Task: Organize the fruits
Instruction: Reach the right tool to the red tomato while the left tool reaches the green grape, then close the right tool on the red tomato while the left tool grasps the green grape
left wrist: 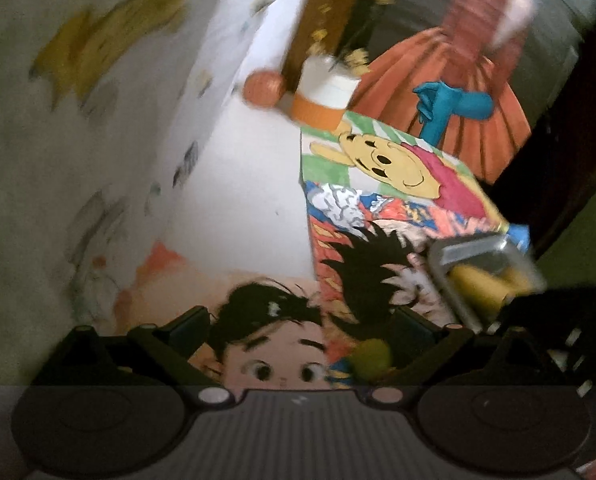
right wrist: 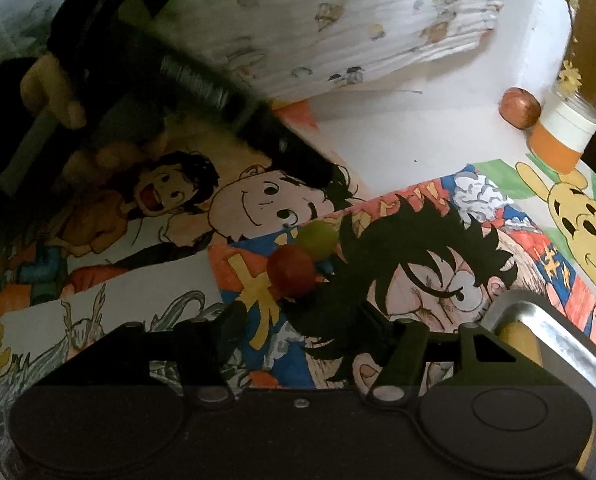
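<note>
A round red fruit (right wrist: 292,272) and a green fruit (right wrist: 317,240) touch at frame centre on the drawing-covered worktop (right wrist: 377,140). Left tongs (left wrist: 301,336) are spread wide and empty. Right tongs (right wrist: 298,332) stand half-spread, gripping nothing.

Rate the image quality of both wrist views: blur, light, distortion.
Left wrist view: motion-smeared throughout, the brown fruit and orange-banded jar soft-edged, light dim, fisheye corners black. Right wrist view: steadier, the drawings crisp, the red fruit and green fruit readable, but the hand holding the other gripper is blurred, and the foreground sits in shadow.
</note>
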Available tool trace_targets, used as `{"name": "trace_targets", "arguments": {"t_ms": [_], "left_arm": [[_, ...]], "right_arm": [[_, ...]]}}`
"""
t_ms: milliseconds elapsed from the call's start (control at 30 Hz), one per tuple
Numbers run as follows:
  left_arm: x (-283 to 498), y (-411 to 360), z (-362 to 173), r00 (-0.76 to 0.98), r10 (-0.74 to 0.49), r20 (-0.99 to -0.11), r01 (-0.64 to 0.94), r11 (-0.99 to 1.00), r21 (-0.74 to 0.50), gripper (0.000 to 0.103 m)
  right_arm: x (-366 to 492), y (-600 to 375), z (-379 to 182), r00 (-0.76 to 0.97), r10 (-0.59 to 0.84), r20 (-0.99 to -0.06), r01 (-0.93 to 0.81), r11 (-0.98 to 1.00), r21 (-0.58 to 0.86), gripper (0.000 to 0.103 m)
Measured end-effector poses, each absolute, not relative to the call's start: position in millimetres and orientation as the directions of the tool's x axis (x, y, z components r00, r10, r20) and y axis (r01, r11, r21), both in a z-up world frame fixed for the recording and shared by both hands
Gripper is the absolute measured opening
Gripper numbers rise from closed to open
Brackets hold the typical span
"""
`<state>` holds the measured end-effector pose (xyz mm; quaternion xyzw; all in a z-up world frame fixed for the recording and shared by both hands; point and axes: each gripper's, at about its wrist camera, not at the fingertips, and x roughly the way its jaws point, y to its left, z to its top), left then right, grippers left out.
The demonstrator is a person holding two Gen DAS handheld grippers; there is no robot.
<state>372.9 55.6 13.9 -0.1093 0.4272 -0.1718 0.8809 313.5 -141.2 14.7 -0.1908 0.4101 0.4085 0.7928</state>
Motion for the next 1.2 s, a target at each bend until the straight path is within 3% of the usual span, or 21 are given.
{"name": "trace_targets", "arguments": {"t_ms": [333, 733, 1000, 1200], "left_arm": [[389.3, 50.0, 18.7, 0.443, -0.433, -0.785, 0.091, 0.893, -0.441, 0.087], [393.3, 30.2, 7.2, 0.359, -0.439, -0.824, -0.015, 0.88, -0.475, 0.063], [396.9, 24.6, 0.1, 0.347, -0.427, -0.835, -0.052, 0.88, -0.472, 0.042], [397.8, 27.1, -1.4, 0.352, -0.422, -0.835, -0.07, 0.878, -0.473, 0.035]], "right_arm": [[308.4, -141.8, 16.2, 0.348, 0.493, -0.798, -0.755, 0.651, 0.073, 0.061], [304.3, -133.1, 10.5, 0.383, 0.481, -0.789, -0.711, 0.699, 0.081, 0.057], [308.3, -128.9, 7.6, 0.412, 0.47, -0.781, -0.695, 0.716, 0.065, 0.052], [308.7, -128.0, 6.8, 0.422, 0.472, -0.774, -0.682, 0.728, 0.072, 0.048]]}}
